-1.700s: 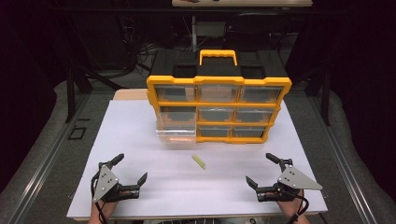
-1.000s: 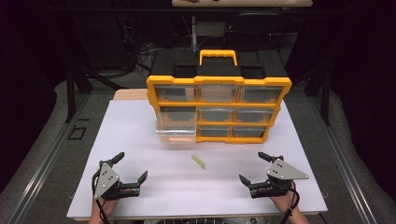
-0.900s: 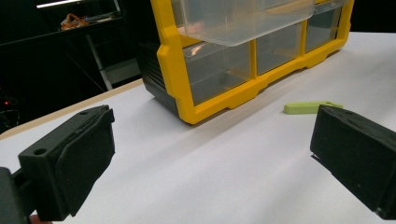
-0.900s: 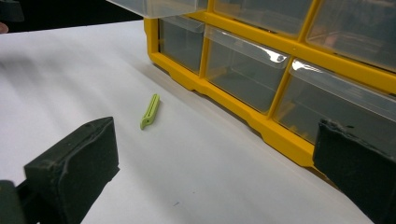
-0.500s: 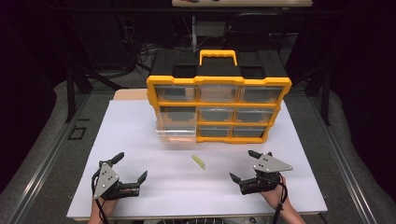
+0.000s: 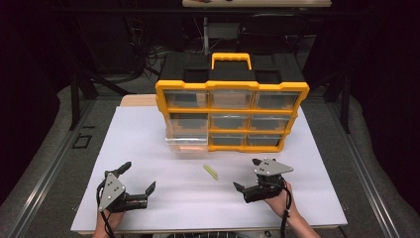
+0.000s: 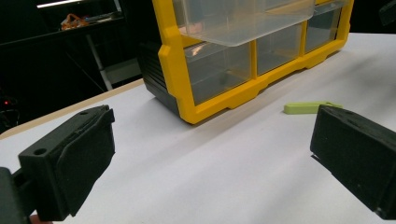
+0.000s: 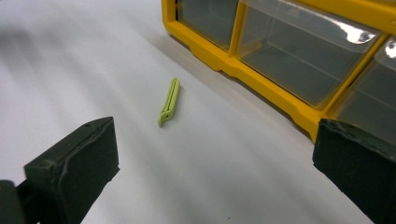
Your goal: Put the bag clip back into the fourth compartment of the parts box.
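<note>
A small light-green clip (image 6: 210, 171) lies flat on the white table (image 6: 148, 134), in front of a yellow and black drawer cabinet (image 6: 231, 116). The cabinet's lower-left clear drawer (image 6: 187, 141) is pulled out. My right gripper (image 6: 246, 174) is open just right of the clip, jaws pointing toward it; in the right gripper view the clip (image 8: 169, 101) lies ahead between the jaws. My left gripper (image 6: 138, 176) rests open at the near left, empty; in its view the clip (image 7: 308, 108) shows near the right jaw and the pulled-out drawer (image 7: 243, 18) hangs above.
The cabinet has a yellow handle (image 6: 231, 59) on top and several shut clear drawers. A dark floor and a metal rail (image 6: 44, 168) border the table on the left. Black stands and cables (image 6: 143, 44) are behind the cabinet.
My right gripper has moved left across the table toward the green clip, staying open. The left gripper, clip and cabinet have not moved.
</note>
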Demonstrator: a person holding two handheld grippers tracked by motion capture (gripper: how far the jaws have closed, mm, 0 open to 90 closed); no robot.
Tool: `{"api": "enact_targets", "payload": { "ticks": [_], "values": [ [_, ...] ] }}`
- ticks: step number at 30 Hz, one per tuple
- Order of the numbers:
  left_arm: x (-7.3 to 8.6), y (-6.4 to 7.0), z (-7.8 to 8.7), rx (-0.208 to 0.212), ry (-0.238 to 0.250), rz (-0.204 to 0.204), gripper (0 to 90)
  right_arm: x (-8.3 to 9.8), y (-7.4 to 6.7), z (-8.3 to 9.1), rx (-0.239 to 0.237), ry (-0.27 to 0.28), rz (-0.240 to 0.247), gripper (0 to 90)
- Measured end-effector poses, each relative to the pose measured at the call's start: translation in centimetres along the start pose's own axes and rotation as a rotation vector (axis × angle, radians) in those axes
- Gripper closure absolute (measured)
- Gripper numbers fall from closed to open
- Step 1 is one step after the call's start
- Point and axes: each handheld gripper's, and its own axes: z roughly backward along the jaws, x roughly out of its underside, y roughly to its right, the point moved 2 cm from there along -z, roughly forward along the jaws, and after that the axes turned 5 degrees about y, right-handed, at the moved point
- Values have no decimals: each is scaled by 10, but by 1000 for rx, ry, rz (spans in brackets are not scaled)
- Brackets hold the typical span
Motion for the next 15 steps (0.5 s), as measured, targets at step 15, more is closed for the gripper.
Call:
{"api": "enact_targets", "payload": {
  "ticks": [15],
  "values": [
    [-1,1,-1,4,-5,1,1,-8,-8,-24,-10,-129,-13,0]
  ]
}}
